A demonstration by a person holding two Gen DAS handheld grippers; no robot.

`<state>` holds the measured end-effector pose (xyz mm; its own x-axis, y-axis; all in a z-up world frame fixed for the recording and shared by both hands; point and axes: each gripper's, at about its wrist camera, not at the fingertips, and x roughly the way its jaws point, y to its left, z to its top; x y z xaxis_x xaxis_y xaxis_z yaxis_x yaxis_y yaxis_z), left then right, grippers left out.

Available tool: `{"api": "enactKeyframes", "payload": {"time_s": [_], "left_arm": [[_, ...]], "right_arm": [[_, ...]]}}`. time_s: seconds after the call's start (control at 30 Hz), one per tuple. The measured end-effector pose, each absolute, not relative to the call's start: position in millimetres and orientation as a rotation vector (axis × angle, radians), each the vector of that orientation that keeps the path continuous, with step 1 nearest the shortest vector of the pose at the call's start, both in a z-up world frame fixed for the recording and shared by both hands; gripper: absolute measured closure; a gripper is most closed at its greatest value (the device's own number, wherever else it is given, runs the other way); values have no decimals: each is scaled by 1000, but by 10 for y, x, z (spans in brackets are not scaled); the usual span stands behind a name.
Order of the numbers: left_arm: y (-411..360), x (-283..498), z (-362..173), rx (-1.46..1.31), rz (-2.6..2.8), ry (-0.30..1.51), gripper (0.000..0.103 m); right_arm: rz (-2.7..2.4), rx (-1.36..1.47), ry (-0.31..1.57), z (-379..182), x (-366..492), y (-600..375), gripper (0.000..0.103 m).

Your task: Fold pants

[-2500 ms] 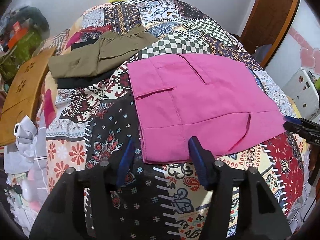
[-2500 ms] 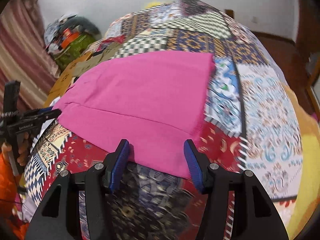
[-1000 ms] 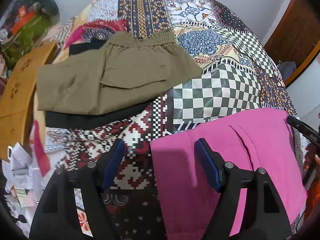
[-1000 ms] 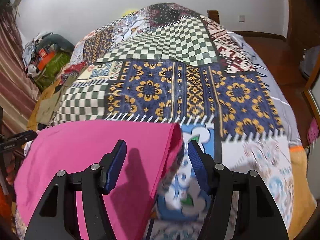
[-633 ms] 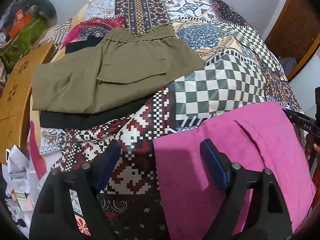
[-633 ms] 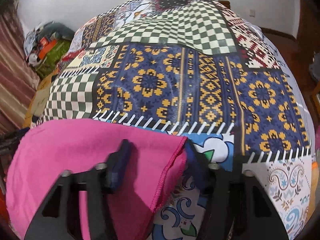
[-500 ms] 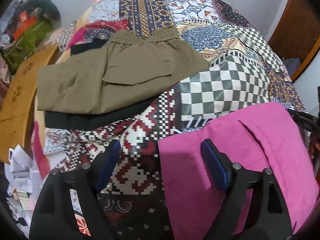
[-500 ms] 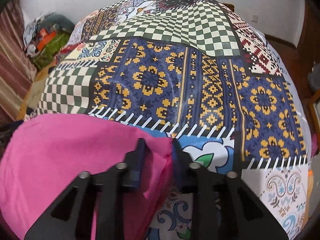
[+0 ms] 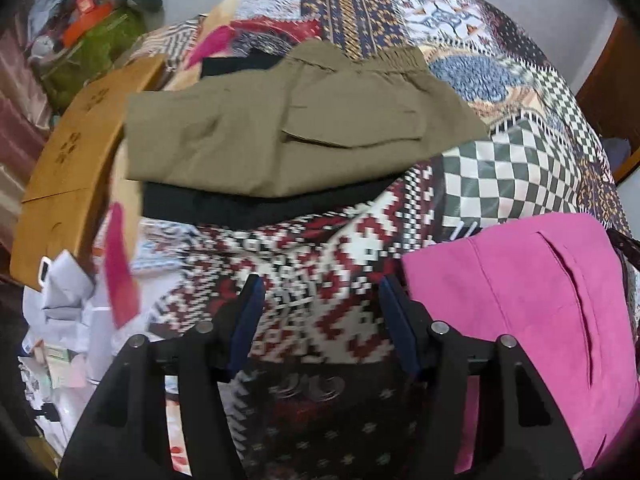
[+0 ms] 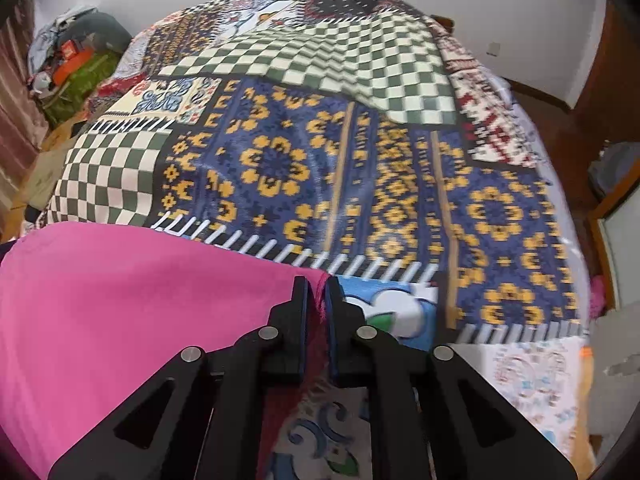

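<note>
Right wrist view shows your right gripper [image 10: 316,300] with its jaws closed on the far right corner of the pink pants [image 10: 140,300]; a thin edge of pink cloth is pinched between the pads. Its jaws have just been closing on that corner. In the left wrist view your left gripper [image 9: 320,304] is not holding anything. Its jaws are apart and have just been closing a little, with only the patchwork bedcover [image 9: 320,272] between them; the left edge of the pink pants [image 9: 520,320] lies just beside the right pad, outside the gap.

The pants lie flat on the bed, near you, already folded at least once, I think, because they form a short, nearly square shape. One long slit, maybe a pocket, shows on the top layer. The cloth looks smooth, with few wrinkles.

So the task seems to be in the middle: one corner is gripped, the other corner is not yet taken, and the next fold is not yet made. Farther on the bed olive pants [image 9: 288,132] rest folded on a black garment [image 9: 240,208], apparently finished.
</note>
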<state>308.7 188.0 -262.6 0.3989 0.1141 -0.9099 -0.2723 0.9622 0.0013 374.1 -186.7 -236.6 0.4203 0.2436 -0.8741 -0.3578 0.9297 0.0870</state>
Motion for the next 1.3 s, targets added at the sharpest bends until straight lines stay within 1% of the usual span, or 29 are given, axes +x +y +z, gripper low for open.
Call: {"api": "enactKeyframes", "payload": {"time_s": [0.07, 0.13, 0.2, 0.27, 0.3, 0.37, 0.43, 0.47, 0.57, 0.7, 0.93, 1.0, 1.03, 1.1, 1.3], "left_arm": [[1928, 3020, -2498, -163, 239, 1113, 43], [1927, 2971, -2347, -162, 221, 1085, 43], [1876, 2961, -2223, -161, 198, 1061, 42], [1779, 2953, -2061, -163, 155, 1025, 40], [1727, 2955, -1999, -162, 138, 1011, 37], [1578, 2955, -1857, -156, 83, 978, 30], [1427, 2973, -1771, -144, 29, 963, 25], [1335, 2985, -1730, -131, -1, 956, 24], [1102, 3040, -1698, -70, -40, 952, 24], [929, 3148, -1819, -31, -75, 991, 24], [838, 3291, -2313, -2, -92, 1122, 24], [822, 3272, -2428, 20, -94, 1128, 19], [825, 3249, -2427, 25, -90, 1110, 16], [850, 3220, -2431, 26, -95, 1104, 15], [870, 3060, -2372, 32, -75, 1094, 15]], "right_arm": [[375, -98, 1062, -2233, 3724, -1936, 94], [381, -91, 1033, -2030, 3689, -1952, 85], [406, -89, 992, -1856, 3597, -1939, 68], [436, -89, 946, -1657, 3487, -1891, 60], [463, -86, 928, -1545, 3426, -1840, 54], [508, -71, 905, -1427, 3341, -1750, 48], [561, -58, 884, -1315, 3246, -1627, 43], [594, -49, 876, -1255, 3189, -1543, 37], [672, -36, 877, -1236, 3148, -1320, 37], [748, -65, 926, -1361, 3067, -1019, 37], [781, -191, 1076, -1906, 3102, -632, 37], [777, -215, 1118, -2045, 3109, -601, 36], [780, -218, 1110, -2069, 3089, -616, 35], [781, -228, 1100, -2060, 3051, -656, 27], [769, -219, 1105, -2031, 2877, -917, 24]]}}
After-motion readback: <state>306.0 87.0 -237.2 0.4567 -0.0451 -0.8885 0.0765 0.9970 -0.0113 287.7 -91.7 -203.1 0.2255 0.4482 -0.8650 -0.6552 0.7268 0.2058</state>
